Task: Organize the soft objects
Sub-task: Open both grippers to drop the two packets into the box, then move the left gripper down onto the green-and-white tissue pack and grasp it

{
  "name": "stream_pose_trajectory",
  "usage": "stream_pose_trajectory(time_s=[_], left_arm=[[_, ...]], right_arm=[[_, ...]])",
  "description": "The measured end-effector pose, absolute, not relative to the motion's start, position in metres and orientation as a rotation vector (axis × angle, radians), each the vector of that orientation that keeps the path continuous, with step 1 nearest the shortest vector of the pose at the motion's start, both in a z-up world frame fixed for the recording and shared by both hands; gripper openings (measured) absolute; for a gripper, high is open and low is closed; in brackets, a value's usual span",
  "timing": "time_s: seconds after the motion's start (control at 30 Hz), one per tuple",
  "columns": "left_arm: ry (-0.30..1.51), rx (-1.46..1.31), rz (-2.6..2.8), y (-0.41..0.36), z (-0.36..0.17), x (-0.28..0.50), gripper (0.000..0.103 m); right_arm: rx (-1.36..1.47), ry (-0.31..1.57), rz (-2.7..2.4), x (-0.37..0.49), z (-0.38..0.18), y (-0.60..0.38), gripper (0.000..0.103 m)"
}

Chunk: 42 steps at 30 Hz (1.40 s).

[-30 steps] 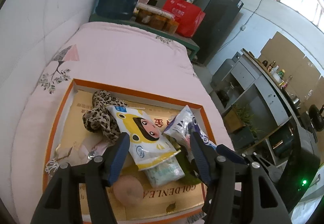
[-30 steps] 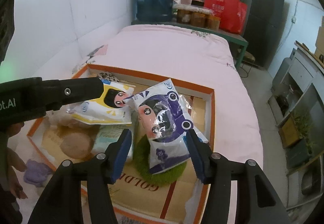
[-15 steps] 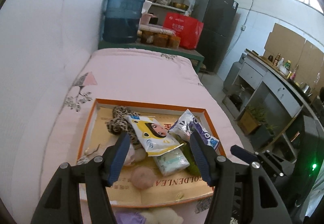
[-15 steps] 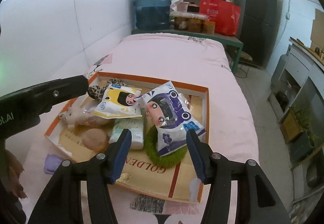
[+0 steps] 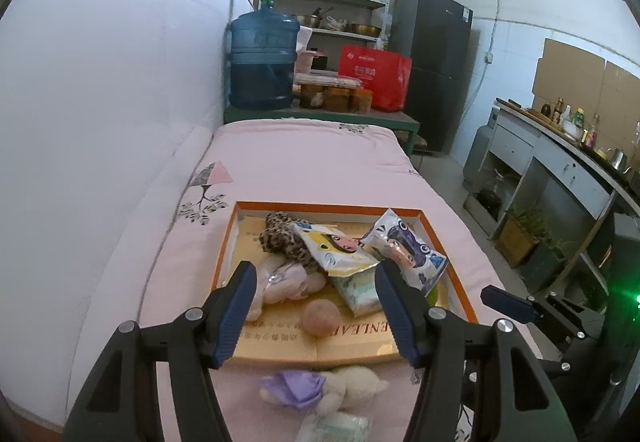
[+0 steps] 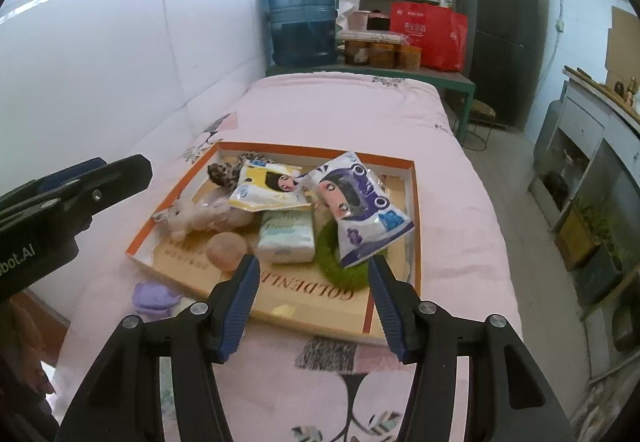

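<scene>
Left wrist view: the left gripper (image 5: 314,274) hangs above the near edge of the tray (image 5: 228,238), fingers spread wide with nothing between them. The tray lies on a pink bed (image 5: 304,158), with bare quilt beyond its far rim and a strip on either side. Inside are a leopard cloth (image 5: 280,238), a yellow pack (image 5: 334,252), a purple pack (image 5: 406,248), a tissue pack (image 5: 358,288), a pale plush (image 5: 280,282) and a peach ball (image 5: 320,316). Outside the near rim lie a purple cloth (image 5: 294,388) touching a cream plush (image 5: 352,388).

Right wrist view: the right gripper (image 6: 312,274) hovers over the tray's (image 6: 414,202) near rim, fingers spread apart and empty. The purple pack (image 6: 360,206) rests tilted on a green ring (image 6: 340,266), just beside the tissue pack (image 6: 286,236). The yellow pack (image 6: 268,188) overlaps the leopard cloth (image 6: 224,172). The purple cloth (image 6: 154,296) lies on the quilt near the tray's left corner. The left gripper (image 6: 76,194) shows at the left edge.
</scene>
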State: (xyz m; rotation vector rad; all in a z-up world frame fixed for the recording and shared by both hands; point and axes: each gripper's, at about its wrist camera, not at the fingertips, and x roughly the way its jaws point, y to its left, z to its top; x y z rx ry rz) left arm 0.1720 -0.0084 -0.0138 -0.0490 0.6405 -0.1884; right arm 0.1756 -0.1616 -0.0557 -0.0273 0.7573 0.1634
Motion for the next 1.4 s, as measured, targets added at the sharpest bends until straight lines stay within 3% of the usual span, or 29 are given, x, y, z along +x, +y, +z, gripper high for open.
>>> stream_pose_trajectory(time_s=[0.83, 1.4], left_arm=[[0.659, -0.052, -0.158, 0.027, -0.035, 0.099, 0.061], [0.836, 0.021, -0.410, -0.003, -0.111, 0.095, 0.062]], right_arm=[[-0.025, 0.776, 0.172, 0.099, -0.058, -0.153, 0.058], [0.010, 0.802, 0.146, 0.087, -0.073, -0.168, 0.058]])
